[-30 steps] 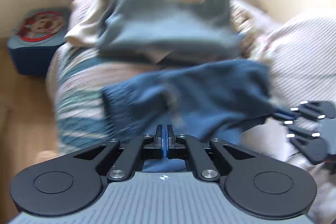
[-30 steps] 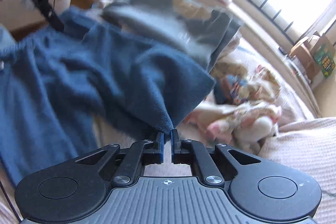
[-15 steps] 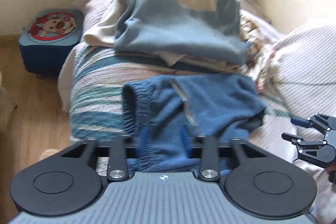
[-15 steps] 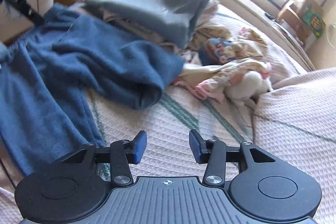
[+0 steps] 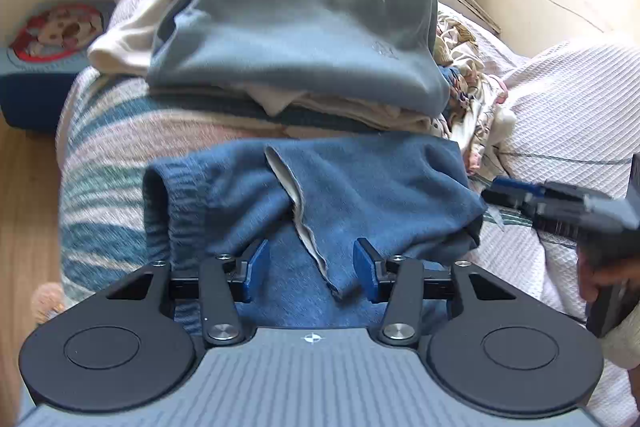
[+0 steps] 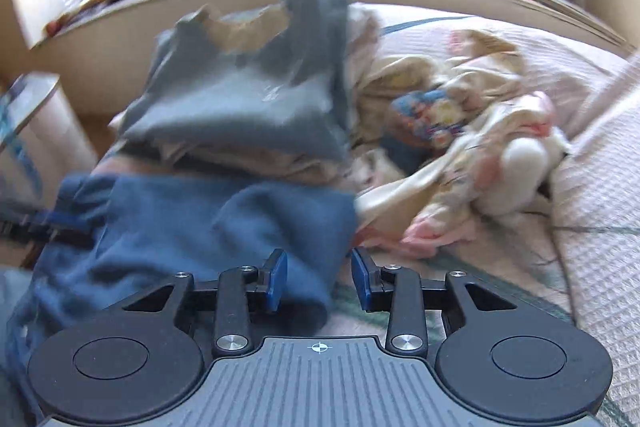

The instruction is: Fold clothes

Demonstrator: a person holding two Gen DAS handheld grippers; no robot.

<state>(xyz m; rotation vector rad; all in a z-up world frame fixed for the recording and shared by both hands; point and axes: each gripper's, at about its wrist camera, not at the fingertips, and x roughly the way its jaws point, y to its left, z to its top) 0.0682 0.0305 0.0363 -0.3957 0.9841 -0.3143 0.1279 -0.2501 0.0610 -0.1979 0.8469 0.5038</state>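
Note:
A dark blue fleece garment (image 5: 360, 187) lies folded on the striped bed cover (image 5: 104, 147), its elastic waistband to the left and a pale inner seam running down its middle. My left gripper (image 5: 310, 265) hovers over its near edge. The jaws are closing with the seam and blue cloth between them, and the pads are not pressing. In the right wrist view my right gripper (image 6: 319, 279) is at the blue garment's (image 6: 180, 219) right corner. Its jaws are closing too, with the corner between them and unpinched. The right gripper (image 5: 504, 193) also shows in the left wrist view at the garment's right edge.
Behind the blue garment stands a stack of folded clothes topped by a grey-blue sweater (image 5: 288, 27). Rumpled patterned clothes (image 6: 460, 131) lie to its right. A white waffle blanket (image 5: 568, 99) rises at the right. A blue stool (image 5: 52, 35) stands on the wooden floor (image 5: 24, 207) at the left.
Both grippers were shut on the blue garment and let it go; it now lies folded on the bed. The right gripper rolled and swung in toward the garment's right corner.

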